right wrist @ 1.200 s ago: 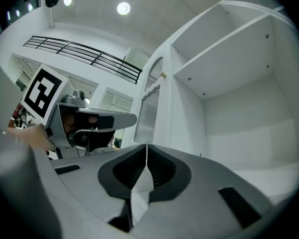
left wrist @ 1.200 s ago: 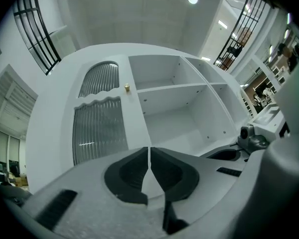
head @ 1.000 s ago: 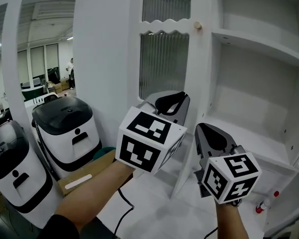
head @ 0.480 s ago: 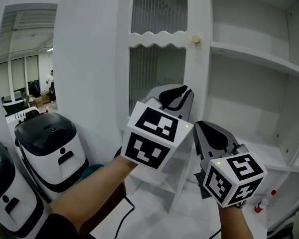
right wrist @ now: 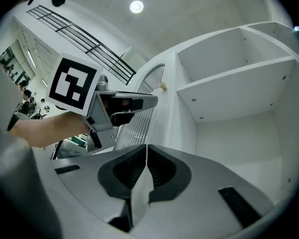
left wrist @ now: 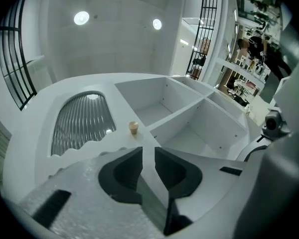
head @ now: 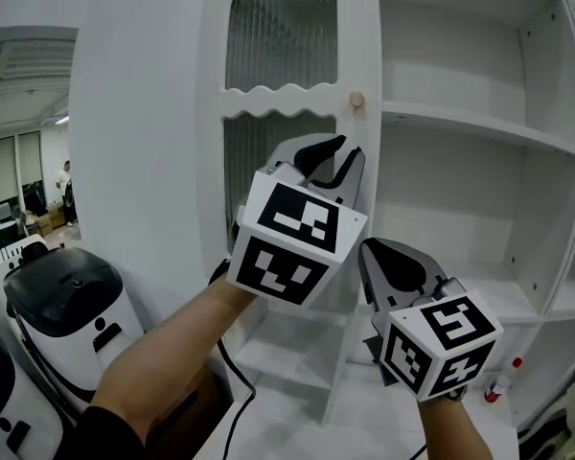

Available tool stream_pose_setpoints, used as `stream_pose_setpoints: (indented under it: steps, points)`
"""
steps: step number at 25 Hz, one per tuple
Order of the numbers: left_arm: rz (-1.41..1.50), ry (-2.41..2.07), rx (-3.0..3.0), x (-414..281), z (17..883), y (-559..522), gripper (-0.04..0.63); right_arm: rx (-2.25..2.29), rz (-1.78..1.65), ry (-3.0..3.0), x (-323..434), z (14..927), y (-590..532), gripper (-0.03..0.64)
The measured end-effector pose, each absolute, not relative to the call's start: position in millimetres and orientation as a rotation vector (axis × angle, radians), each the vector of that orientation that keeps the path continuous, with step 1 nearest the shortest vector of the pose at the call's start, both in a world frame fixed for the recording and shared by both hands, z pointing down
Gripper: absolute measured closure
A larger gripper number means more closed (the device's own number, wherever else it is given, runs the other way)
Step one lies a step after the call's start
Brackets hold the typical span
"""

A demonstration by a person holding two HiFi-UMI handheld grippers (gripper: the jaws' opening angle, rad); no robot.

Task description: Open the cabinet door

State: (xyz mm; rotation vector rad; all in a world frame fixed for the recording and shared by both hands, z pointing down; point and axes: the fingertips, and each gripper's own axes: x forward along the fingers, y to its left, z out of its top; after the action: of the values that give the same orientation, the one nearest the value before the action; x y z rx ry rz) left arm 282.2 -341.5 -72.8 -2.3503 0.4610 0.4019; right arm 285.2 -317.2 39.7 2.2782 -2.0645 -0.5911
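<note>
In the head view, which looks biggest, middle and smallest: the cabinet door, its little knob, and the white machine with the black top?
1. cabinet door
2. white machine, farther off, so maybe bigger really
3. knob

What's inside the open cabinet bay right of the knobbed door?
Bare white shelves show, with nothing on their visible parts. The right gripper covers part of the lower shelf, so that patch is unseen.

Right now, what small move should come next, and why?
Probably ease the left gripper forward to the knob on the cabinet door: its jaws stand slightly apart and empty, and the knob lies ahead of them, untouched.
</note>
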Motion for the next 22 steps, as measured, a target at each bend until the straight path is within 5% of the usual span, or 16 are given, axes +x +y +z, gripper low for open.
stream_pose_setpoints:
  steps: [12, 22]
  points:
    - [0.52, 0.49, -2.224, 286.6, -115.6, -347.3, 0.482, 2.388, -0.541, -1.981, 293.6, 51.4, -314.9, 0.597]
    - [0.489, 0.517, -2.223, 295.3, -127.1, -348.7, 0.514, 2.446, -0.48, -1.939, 302.7, 72.1, -304.1, 0.597]
